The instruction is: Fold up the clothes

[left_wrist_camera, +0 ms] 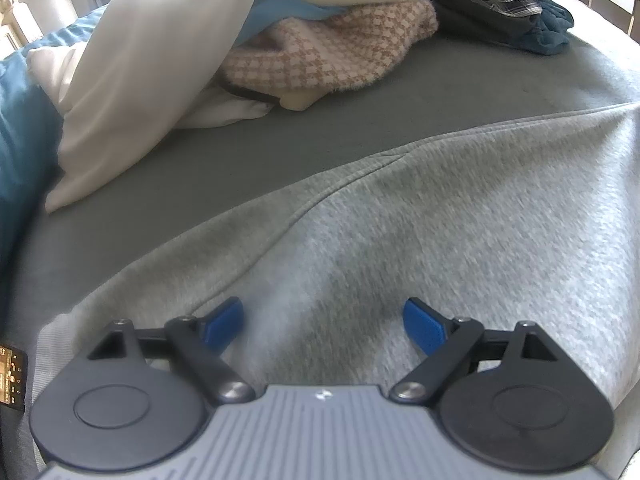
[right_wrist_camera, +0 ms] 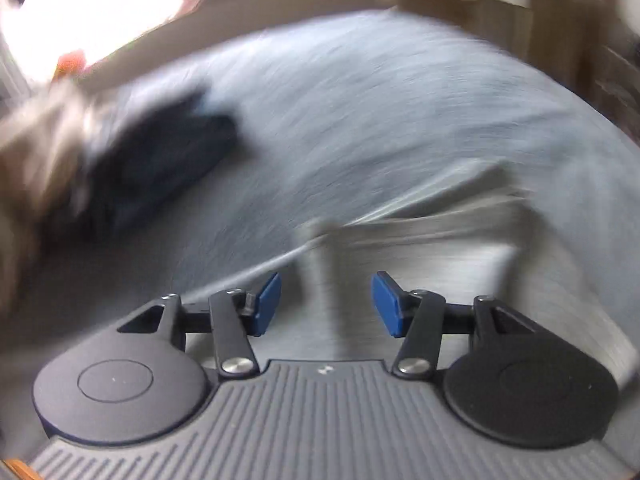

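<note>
A light grey sweatshirt (left_wrist_camera: 420, 208) lies spread on the grey bed sheet (left_wrist_camera: 280, 128), with a seam running across it. My left gripper (left_wrist_camera: 323, 322) hovers just above the sweatshirt, open, with nothing between its blue pads (left_wrist_camera: 224, 322). The right wrist view is heavily blurred by motion. In it my right gripper (right_wrist_camera: 326, 302) is open over a pale grey piece of the sweatshirt (right_wrist_camera: 420, 248), its blue pads (right_wrist_camera: 386, 304) empty. Whether either gripper touches the cloth I cannot tell.
At the back left lies a heap of clothes: a white garment (left_wrist_camera: 132, 80), a pink-and-white houndstooth knit (left_wrist_camera: 332, 52), blue cloth and cream folded pieces. A dark pile with plaid fabric (left_wrist_camera: 516, 4) sits at the back right. A dark garment (right_wrist_camera: 160, 152) shows blurred on the sheet.
</note>
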A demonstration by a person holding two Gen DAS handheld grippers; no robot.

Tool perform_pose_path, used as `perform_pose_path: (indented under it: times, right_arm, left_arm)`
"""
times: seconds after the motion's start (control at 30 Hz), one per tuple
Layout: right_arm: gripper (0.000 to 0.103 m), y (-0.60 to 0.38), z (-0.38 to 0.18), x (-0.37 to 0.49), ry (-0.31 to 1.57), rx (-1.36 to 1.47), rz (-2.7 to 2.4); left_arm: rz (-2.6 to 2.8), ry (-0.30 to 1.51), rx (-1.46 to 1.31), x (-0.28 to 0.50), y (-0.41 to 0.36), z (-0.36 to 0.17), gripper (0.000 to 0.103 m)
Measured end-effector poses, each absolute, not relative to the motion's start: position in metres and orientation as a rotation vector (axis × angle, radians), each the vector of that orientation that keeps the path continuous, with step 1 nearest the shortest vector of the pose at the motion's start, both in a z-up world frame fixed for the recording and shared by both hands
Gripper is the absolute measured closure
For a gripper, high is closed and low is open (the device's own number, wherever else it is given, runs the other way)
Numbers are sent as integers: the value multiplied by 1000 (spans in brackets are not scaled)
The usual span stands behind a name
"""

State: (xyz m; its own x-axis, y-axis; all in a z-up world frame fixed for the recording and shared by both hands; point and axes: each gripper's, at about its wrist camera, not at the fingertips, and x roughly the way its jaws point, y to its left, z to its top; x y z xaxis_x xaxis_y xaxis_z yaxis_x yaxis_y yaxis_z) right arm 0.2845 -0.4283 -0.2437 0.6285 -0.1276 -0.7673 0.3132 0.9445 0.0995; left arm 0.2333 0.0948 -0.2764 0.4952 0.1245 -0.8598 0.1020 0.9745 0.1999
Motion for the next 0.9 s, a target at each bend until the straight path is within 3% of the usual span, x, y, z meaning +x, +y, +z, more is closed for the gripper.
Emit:
perform_pose_path:
  times: [0.07,0.13,0.17,0.33,0.43,0.63,0.9]
  right_arm:
    - [57,-419,-255,304,908,174,-293]
    - [96,-426,-257,307,914,221,-304]
    - [101,-432,-256,306,912,257,-303]
    - [101,-489,-199,236,576,514,-345]
    - [101,-542,-200,154,404,734,-494]
    - [102,-603,-310,49,367,1226,-751]
    - [101,-604,-295,46,367,1078,-856]
  left_arm:
    - [12,1056,235,232,96,-275,14]
    - [14,1055,233,227,95,-272,14]
    - [15,1055,231,228,95,-272,14]
    - [18,1054,237,233,94,-276,14]
    - [21,1054,242,236,94,-278,14]
    - [26,1055,254,239,91,-281,14]
    - [37,1062,261,240,91,-281,13]
